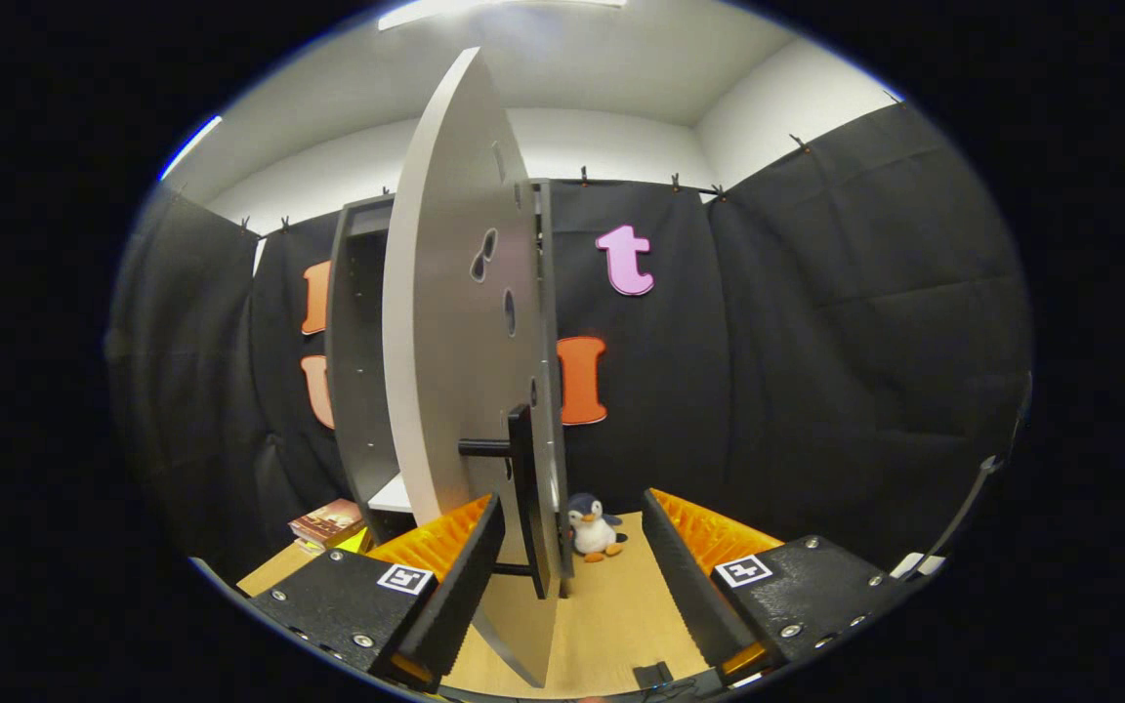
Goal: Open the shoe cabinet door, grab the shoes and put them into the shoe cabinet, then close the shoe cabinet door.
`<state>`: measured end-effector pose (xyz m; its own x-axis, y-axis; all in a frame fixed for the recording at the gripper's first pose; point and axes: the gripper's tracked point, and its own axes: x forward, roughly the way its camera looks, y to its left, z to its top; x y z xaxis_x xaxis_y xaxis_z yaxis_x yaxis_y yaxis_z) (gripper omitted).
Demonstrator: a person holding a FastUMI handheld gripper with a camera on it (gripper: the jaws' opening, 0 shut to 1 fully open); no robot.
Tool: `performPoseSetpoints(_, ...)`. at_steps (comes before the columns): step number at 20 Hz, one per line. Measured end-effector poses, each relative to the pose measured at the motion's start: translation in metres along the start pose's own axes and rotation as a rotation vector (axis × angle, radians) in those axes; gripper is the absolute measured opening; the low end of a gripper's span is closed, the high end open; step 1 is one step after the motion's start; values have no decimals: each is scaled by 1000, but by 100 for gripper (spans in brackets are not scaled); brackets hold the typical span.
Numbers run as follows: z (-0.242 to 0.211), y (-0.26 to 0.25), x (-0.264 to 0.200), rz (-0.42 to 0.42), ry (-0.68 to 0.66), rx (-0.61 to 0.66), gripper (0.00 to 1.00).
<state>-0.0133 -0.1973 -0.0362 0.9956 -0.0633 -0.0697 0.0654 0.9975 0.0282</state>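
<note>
A: Which step is in hand?

B: I'd judge it's the first one, opening the door. The tall grey flat-panel shoe cabinet door [450, 322] stands swung out nearly edge-on toward the camera, and the tall grey open-fronted shoe cabinet [359, 361] sits behind it at about ten o'clock, its dark interior and a pale shelf showing.

A: And the hand-held gripper [572, 576]?

B: Spread wide, released, clasping nothing. The door's lower edge and its black bar handle [521, 488] lie between the two fingers, close against the left finger; I can't tell whether that finger actually touches the panel. The right finger is well apart from it.

A: Where are the shoes?

B: I can't pick them out. Beyond the fingers at twelve o'clock a small black-and-white plush penguin [592, 527] sits on the light wooden floor [611, 615]. Past the left finger, at ten o'clock, lie a few stacked flat books [328, 522].

A: So what does the next move call for?

B: Probably backing off the door so it stays open, turning to find the shoes, then closing on one. The risk I'd guess: nudging the door back toward shut while withdrawing.
</note>
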Motion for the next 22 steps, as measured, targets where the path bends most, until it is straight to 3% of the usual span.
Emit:
performPoseSetpoints(14,-1,133,45,279,-24,62,91)
performPoseSetpoints(22,-7,186,95,366,-4,83,97)
